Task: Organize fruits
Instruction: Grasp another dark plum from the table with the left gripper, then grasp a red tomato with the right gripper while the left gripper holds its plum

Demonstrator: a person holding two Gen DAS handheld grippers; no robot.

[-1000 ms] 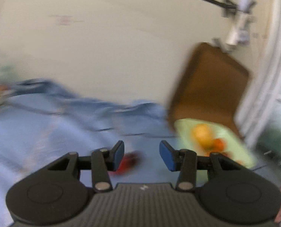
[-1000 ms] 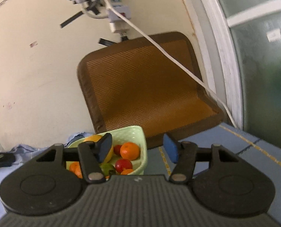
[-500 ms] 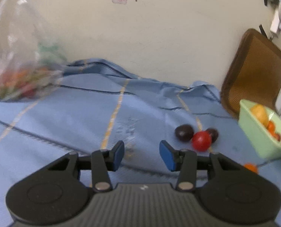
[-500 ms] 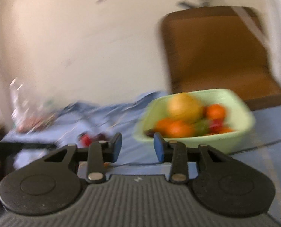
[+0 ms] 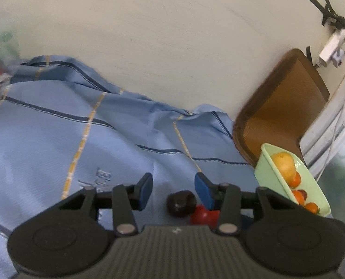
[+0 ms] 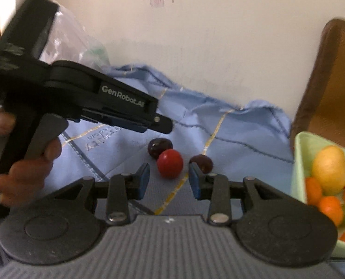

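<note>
Here, seen from the right wrist, the left gripper (image 6: 165, 125) hangs just above and behind the nearest dark plum (image 6: 160, 147), its jaws parted with nothing between them, and a closing stroke that meets the round fruit off-centre could roll it across the sloping blue cloth (image 6: 230, 134). Ahead of the right gripper (image 6: 168, 179), likewise parted and empty, the red fruit (image 6: 170, 166) touches that plum, with a second dark plum (image 6: 201, 162) by the right fingertip; either gripper could nudge a neighbour. Right of both, the green basket (image 6: 299, 162) sits nearly full, so added fruit may spill.
</note>
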